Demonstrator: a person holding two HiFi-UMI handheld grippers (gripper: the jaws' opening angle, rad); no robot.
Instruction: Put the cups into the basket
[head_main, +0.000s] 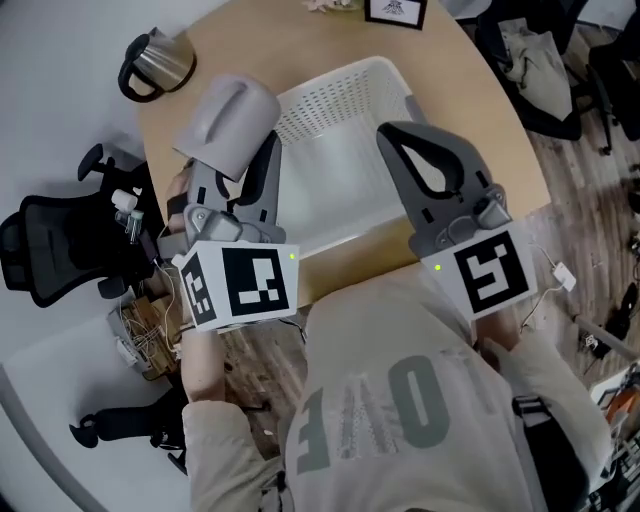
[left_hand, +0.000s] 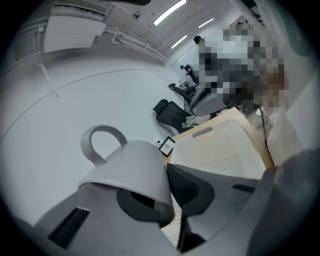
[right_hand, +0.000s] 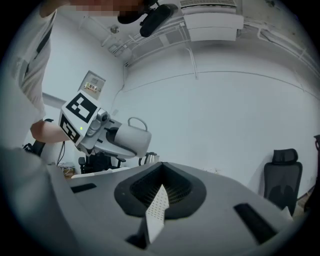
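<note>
A grey cup (head_main: 228, 118) with a loop handle hangs mouth-down above the table's left side, just left of the white perforated basket (head_main: 340, 90). My left gripper (head_main: 242, 162) is shut on the cup's rim, one finger inside the cup (left_hand: 127, 170) and one outside. My right gripper (head_main: 405, 140) is over the basket's right side with its jaws closed on a thin strip of the basket wall (right_hand: 159, 207). The right gripper view also shows the left gripper (right_hand: 95, 130) with the cup (right_hand: 131, 140) raised against the white wall. The basket (left_hand: 220, 150) looks empty inside.
The basket rests on a round wooden table (head_main: 500, 130). A metal kettle (head_main: 160, 60) stands at the table's far left edge and a small picture frame (head_main: 397, 10) at the back. A black office chair (head_main: 50, 250) is on the floor to the left; a cable with a charger (head_main: 560, 275) lies to the right.
</note>
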